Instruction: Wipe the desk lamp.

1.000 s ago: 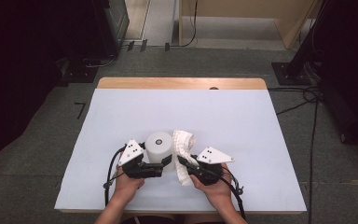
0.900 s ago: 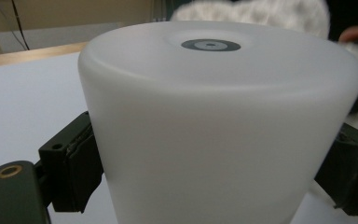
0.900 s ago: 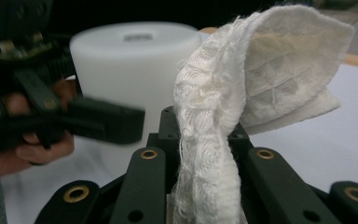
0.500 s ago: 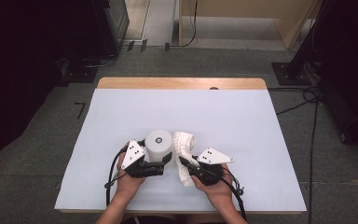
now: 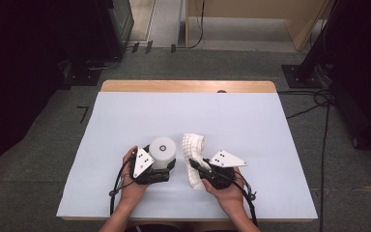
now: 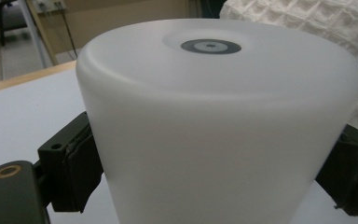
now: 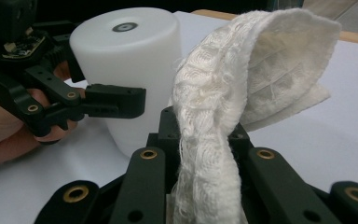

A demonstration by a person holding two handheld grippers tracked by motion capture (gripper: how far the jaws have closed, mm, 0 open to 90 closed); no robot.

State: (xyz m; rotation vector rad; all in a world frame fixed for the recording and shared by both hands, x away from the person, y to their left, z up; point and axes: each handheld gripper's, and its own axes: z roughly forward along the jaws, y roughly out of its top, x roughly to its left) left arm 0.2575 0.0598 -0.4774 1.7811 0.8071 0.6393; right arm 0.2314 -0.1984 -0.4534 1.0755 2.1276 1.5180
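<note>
- The left gripper [image 5: 160,166] holds a white cylinder [image 5: 162,152] upright at the near middle of the table [image 5: 251,121], 1 jaw pressed on each side of its wall; the left gripper view shows both black pads [image 6: 77,163] tight against it.
- The right gripper [image 5: 199,170] is clamped narrow on a white woven cloth [image 5: 193,154], bunched between its jaws. The cloth rises in a fold and arches over toward the far side.
- Cloth and cylinder stand just beside each other, cloth to the right; whether they touch I cannot tell.
- Judged step: 1 hand steadies the cylinder while the other brings the cloth up to it, most likely to wipe its side or top. The wipe itself does not look begun.
- The next move calls for carrying the cloth left until its fold meets the cylinder's wall, then rubbing along it, with the left grip kept firm so the cylinder neither tips nor turns.
- The bunched cloth is loose above the jaws, so it may flop rather than press; a low, close contact would serve better.
- No brand, label or writing can be read. The cylinder's top bears only a small grey ring mark [image 6: 210,46].
</note>
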